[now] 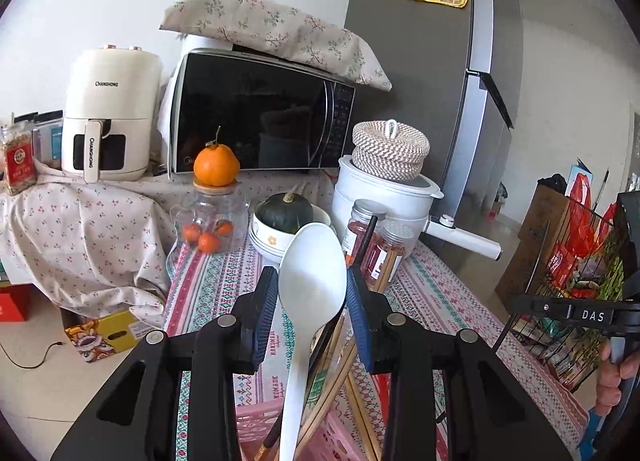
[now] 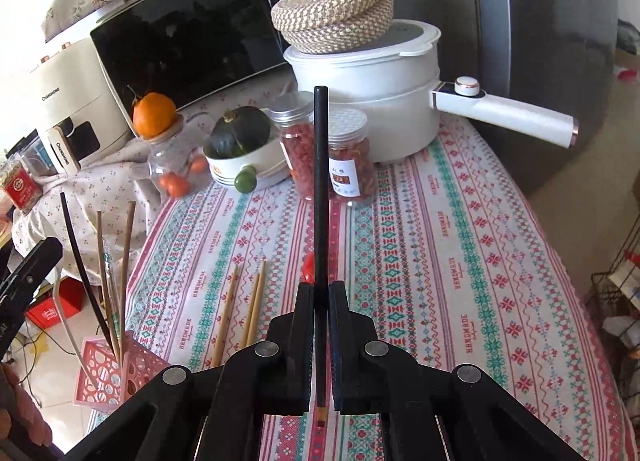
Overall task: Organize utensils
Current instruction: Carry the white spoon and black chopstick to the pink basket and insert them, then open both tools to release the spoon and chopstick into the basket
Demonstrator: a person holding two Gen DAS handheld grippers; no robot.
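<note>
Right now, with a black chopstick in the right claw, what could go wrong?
The right claw pinches the black chopstick near one end, so it may swivel. The pink basket sits at the table's edge, and a nudge could tip it off. The left claw looks loose around the white spoon.

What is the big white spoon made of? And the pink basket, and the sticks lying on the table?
The white spoon looks like smooth matte plastic: even white, no shine. The pink basket seems to be moulded plastic, with round holes cut through its walls. The tan chopsticks on the tablecloth look like bamboo or wood, pale and dull, though the grain is too fine to see.
</note>
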